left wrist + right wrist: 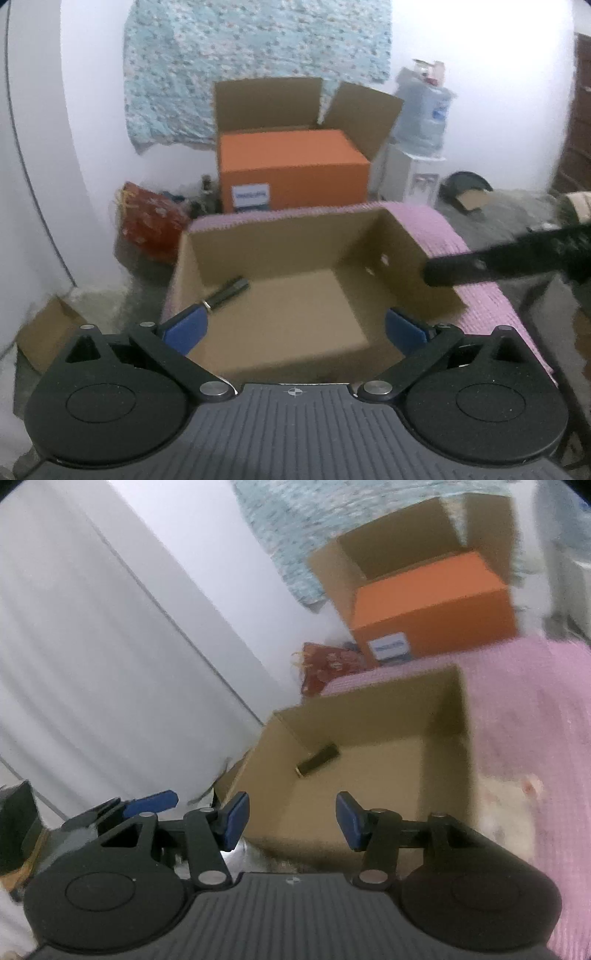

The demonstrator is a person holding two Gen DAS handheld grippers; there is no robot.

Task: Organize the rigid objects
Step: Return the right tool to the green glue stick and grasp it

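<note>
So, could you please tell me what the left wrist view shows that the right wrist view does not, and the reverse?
Only the left wrist view shows the blue water dispenser bottle and a blurred black gripper part reaching in from the right.

Only the right wrist view shows the left gripper beside the right gripper, both open.

Both show the open brown cardboard box on pink cloth, the dark stick-shaped object lying inside it, and the orange box behind.
</note>
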